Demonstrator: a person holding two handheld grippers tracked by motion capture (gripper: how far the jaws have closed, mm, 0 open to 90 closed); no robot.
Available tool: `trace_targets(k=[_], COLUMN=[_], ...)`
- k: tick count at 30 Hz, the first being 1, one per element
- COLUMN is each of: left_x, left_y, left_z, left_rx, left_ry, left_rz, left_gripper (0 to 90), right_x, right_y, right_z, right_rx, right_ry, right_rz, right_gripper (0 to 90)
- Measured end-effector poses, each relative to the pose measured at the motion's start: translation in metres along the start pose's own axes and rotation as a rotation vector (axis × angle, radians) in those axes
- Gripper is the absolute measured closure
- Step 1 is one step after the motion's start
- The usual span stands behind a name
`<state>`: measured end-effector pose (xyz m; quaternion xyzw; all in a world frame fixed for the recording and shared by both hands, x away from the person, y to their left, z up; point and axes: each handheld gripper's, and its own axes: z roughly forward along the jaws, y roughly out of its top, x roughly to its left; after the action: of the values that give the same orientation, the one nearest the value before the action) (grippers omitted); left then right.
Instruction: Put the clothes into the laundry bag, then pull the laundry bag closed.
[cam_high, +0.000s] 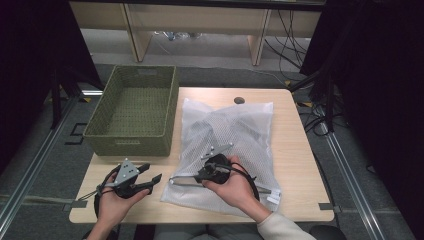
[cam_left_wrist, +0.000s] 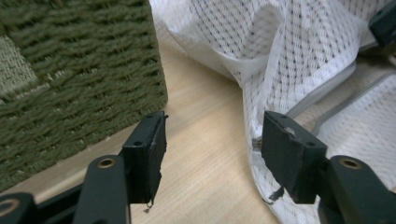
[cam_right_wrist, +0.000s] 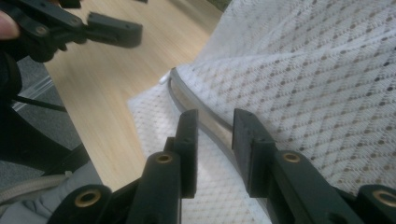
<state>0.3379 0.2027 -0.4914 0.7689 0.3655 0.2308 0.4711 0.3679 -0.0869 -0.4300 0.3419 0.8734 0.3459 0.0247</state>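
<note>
A white mesh laundry bag (cam_high: 230, 125) lies flat on the wooden table (cam_high: 295, 165), with dark contents dimly showing through. My right gripper (cam_high: 202, 175) hovers over the bag's near left corner. In the right gripper view its jaws (cam_right_wrist: 217, 121) stand open astride the grey zipper edge (cam_right_wrist: 187, 98) of the bag (cam_right_wrist: 317, 70), pads off it. My left gripper (cam_high: 152, 172) is held over the table's front left, open and holding nothing. In the left gripper view it (cam_left_wrist: 212, 135) points at bare wood (cam_left_wrist: 205, 107), with the bag's edge (cam_left_wrist: 299, 56) just beside the right jaw.
A green woven basket (cam_high: 132, 135) stands at the table's left side, next to the bag, and its wall (cam_left_wrist: 79, 84) is close ahead of the left gripper. A dark round disc (cam_high: 239, 100) sits near the table's far edge. Black cables trail over the floor beyond.
</note>
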Motion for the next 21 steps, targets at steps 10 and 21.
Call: trace_targets(k=[10,21], left_x=[-0.002,-0.002], left_y=[-0.005,-0.006], left_z=[0.007,0.009], left_rx=[0.028,0.037], left_ry=[-0.006,-0.006], left_rz=[-0.020,-0.015], left_gripper=[44.9,45.2], right_x=[0.015,0.025], right_y=[0.006,0.013], right_z=[0.013,0.032], right_rx=[0.006,0.032], right_ry=[0.035,0.046], right_rz=[-0.047,-0.058], right_gripper=[75.1,75.4])
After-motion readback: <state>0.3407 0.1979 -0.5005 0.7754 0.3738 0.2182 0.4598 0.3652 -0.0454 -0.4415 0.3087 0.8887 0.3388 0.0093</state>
